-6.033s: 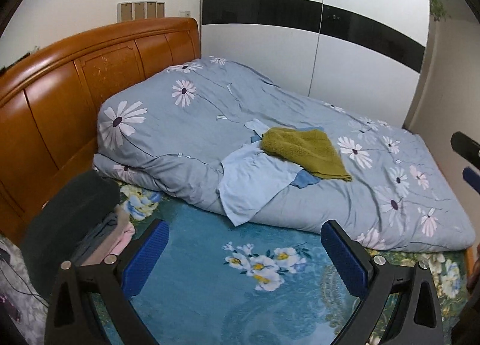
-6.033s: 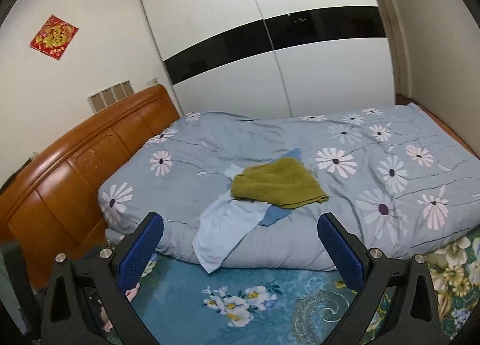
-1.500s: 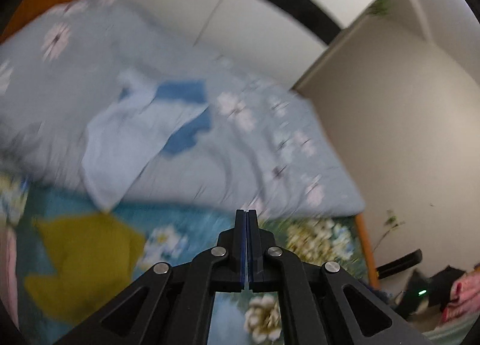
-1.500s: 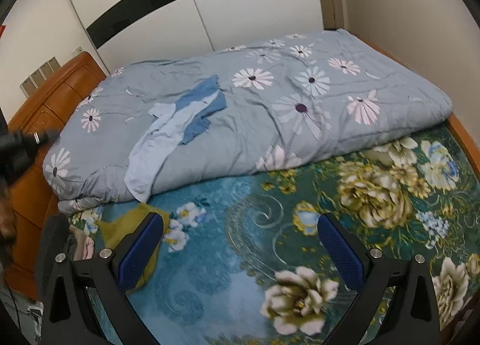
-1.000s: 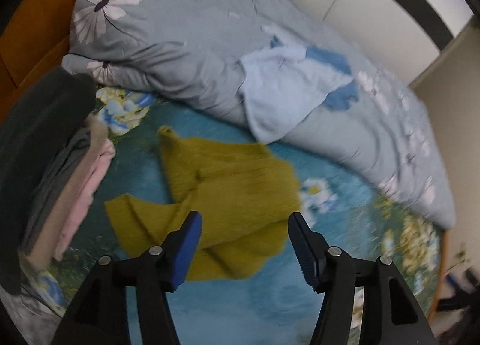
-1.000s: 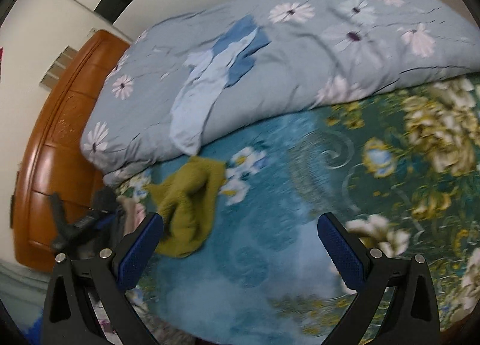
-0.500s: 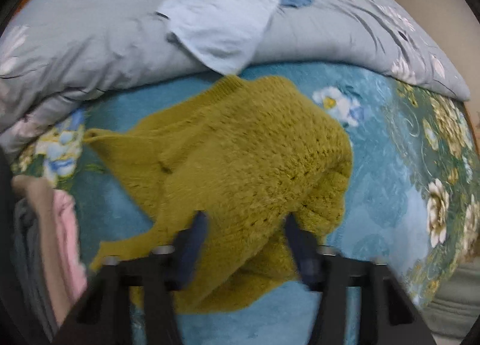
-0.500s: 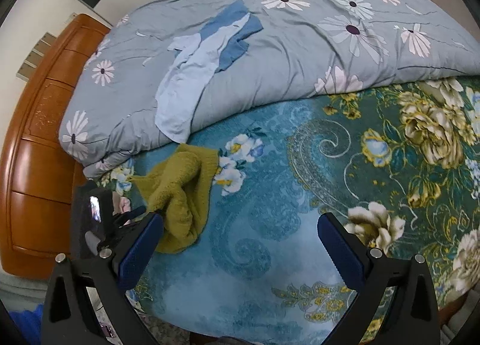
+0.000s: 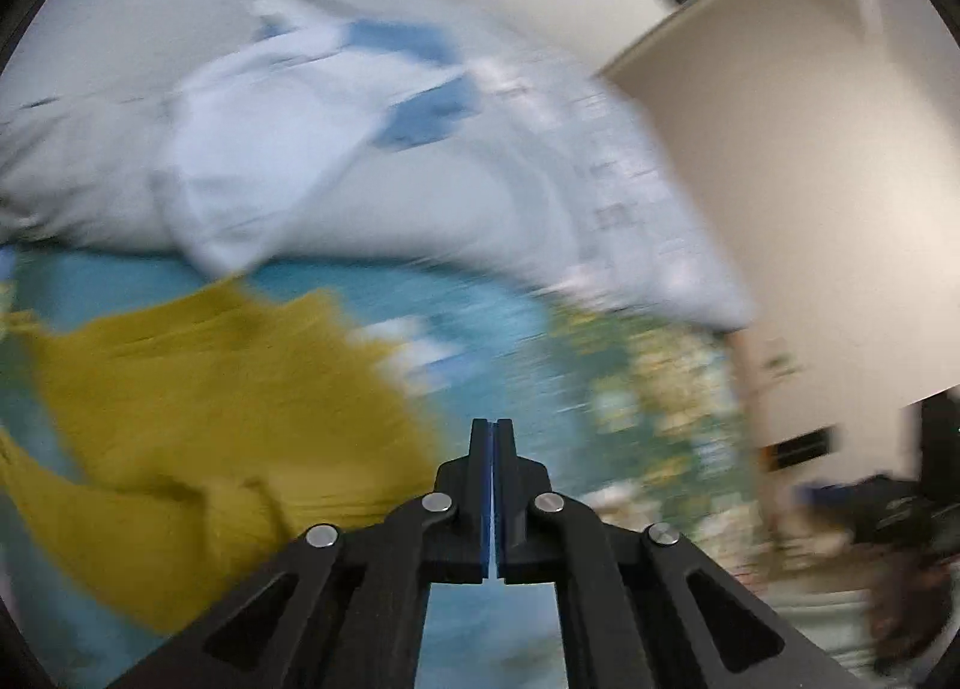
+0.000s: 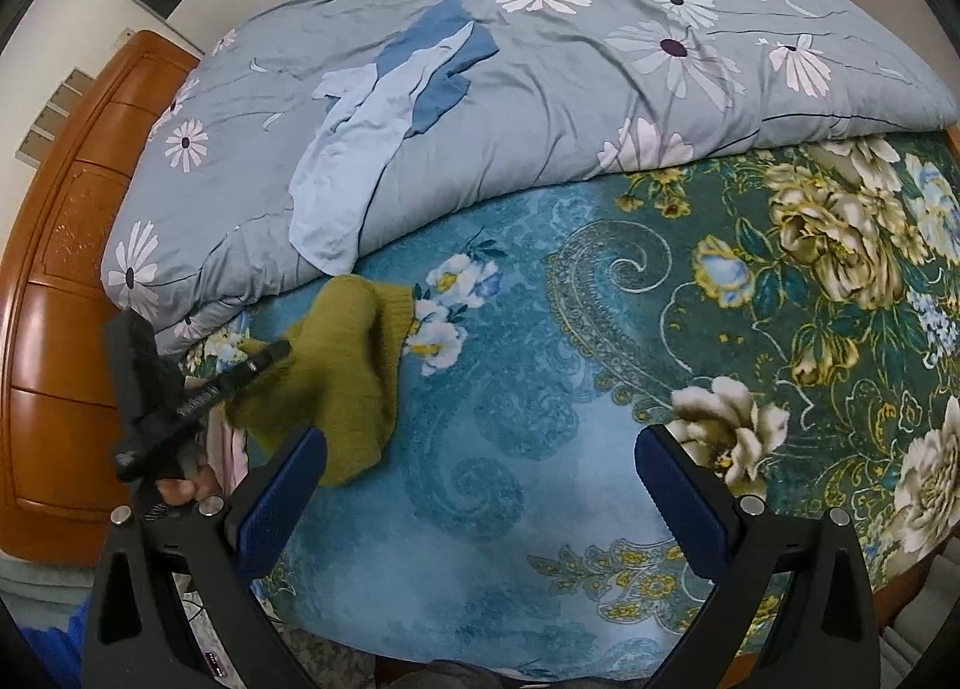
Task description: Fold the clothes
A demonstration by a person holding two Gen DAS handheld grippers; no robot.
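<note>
the left gripper [image 9: 492, 437] has its jaws pressed fully together, blue pads meeting edge to edge, with nothing visible between them at the tips in its own blurred view. they have just been closing. in the right wrist view the same gripper [image 10: 264, 358] appears as a dark closed beak, its tip lying against the edge of the olive knit sweater [image 10: 345, 371]; whether any knit is pinched there cannot be told. part of a hand [image 10: 186, 482] shows beneath its body.

the right gripper [image 10: 480, 494] has its jaws spread wide, blue pads well apart, holding nothing and touching nothing. it hangs over the teal floral bedsheet [image 10: 540, 449], with its left pad just in front of the sweater's lower edge.

the sweater lies bunched on the bedsheet, just beside the folded grey daisy quilt [image 10: 570, 89] and below the hem of the light blue garment [image 10: 342, 191]. that garment drapes over the quilt's edge, with a darker blue piece [image 10: 444, 59] under it higher on the quilt. the wooden headboard [image 10: 54, 293] stands beyond the quilt's left end.
</note>
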